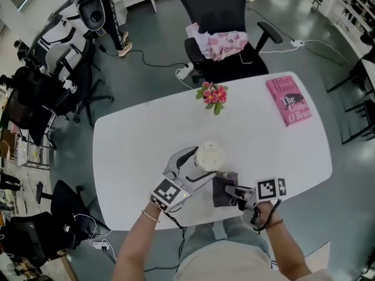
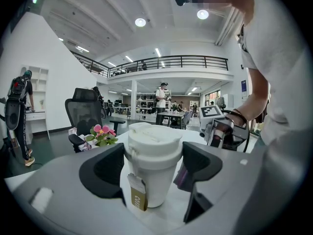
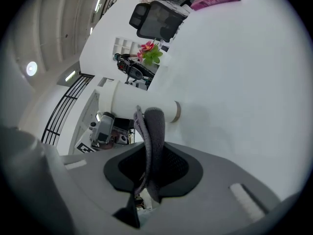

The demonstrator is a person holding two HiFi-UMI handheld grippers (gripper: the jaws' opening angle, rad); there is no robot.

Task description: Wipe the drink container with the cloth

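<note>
Wiping looks about to begin: left gripper (image 2: 154, 166) clamps the cup (image 2: 152, 151); right gripper (image 3: 151, 169), pinching the cloth (image 3: 153, 129), should rub its side.

A pink book (image 1: 289, 100) lies far to the right of the cup (image 1: 209, 156). Big letters on its front say "The Giant O'Brien", with "Hilary Mantel" above them. A small gold tag (image 2: 139, 198) hangs on the cup. Its letters start with "CO"; the rest is too small to read.
</note>
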